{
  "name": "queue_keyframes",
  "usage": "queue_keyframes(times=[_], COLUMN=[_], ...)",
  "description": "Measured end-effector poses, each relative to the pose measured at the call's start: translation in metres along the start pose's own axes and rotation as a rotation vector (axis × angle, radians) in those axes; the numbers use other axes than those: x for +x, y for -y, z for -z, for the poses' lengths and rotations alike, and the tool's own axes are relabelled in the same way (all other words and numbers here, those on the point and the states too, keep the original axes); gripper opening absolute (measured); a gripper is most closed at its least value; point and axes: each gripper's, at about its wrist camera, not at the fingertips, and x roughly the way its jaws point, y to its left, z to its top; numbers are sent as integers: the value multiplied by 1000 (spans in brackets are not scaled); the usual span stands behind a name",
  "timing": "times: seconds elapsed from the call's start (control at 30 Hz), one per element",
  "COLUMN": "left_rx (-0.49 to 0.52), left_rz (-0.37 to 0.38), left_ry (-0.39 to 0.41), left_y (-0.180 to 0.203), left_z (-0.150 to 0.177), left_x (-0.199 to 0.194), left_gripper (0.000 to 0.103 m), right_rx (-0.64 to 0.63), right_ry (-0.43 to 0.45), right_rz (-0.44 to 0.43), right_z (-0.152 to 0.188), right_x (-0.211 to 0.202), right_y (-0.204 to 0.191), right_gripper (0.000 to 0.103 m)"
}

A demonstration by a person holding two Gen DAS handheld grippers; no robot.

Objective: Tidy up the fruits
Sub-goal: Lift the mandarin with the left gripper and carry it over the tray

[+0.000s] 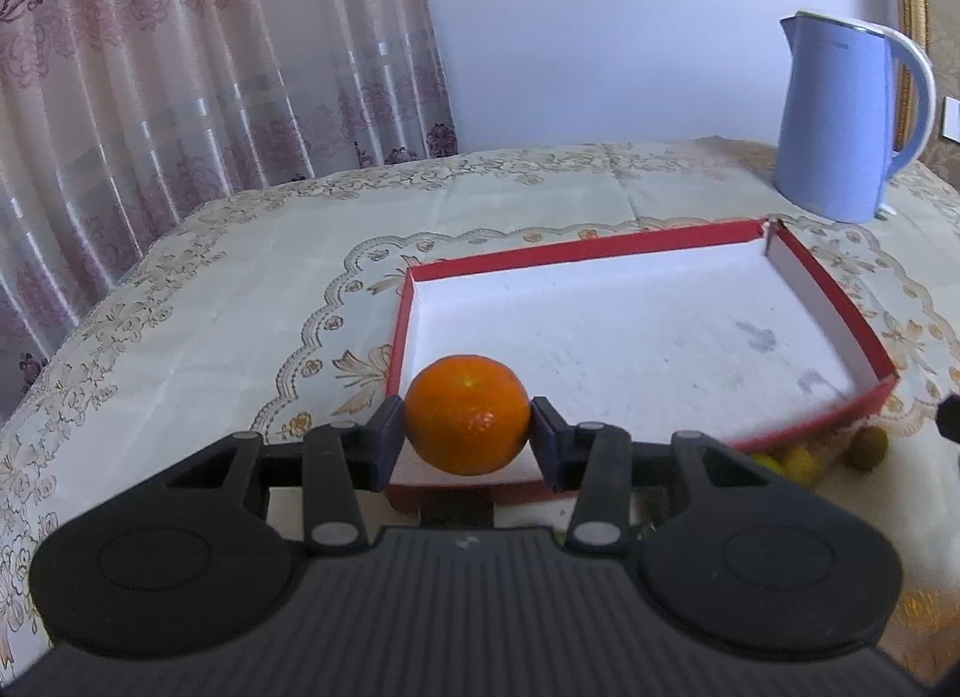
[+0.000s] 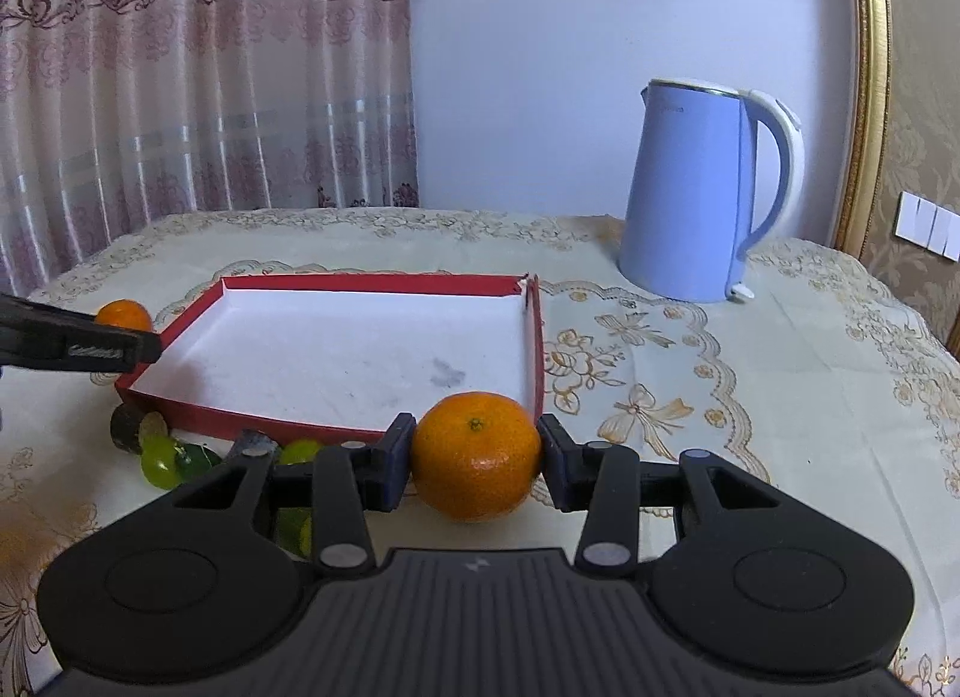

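Two oranges in play, one per gripper: the left gripper (image 1: 468, 431) is clamped on an orange (image 1: 467, 415) over the near-left corner of the red tray (image 1: 828, 283), the right gripper (image 2: 477, 457) grips the second orange (image 2: 476, 454) just off the tray's near-right corner. Several small green fruits (image 2: 159, 460) sit on the counter (image 2: 750, 397) along the tray's front wall. One blue kettle (image 2: 696, 193) stands behind the tray.
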Motion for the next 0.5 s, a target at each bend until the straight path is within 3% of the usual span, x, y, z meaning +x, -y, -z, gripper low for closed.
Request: queue_keyframes(times=[0.5], left_rx=[10], left_rz=[-45], left_ry=[-33], left_y=[11], left_z=[-18], left_x=[45], left_gripper=[43], right_rx=[-11], right_ry=[6], right_rz=[-8], right_z=[-10], right_x=[8], right_y=[-5], right_gripper=[43])
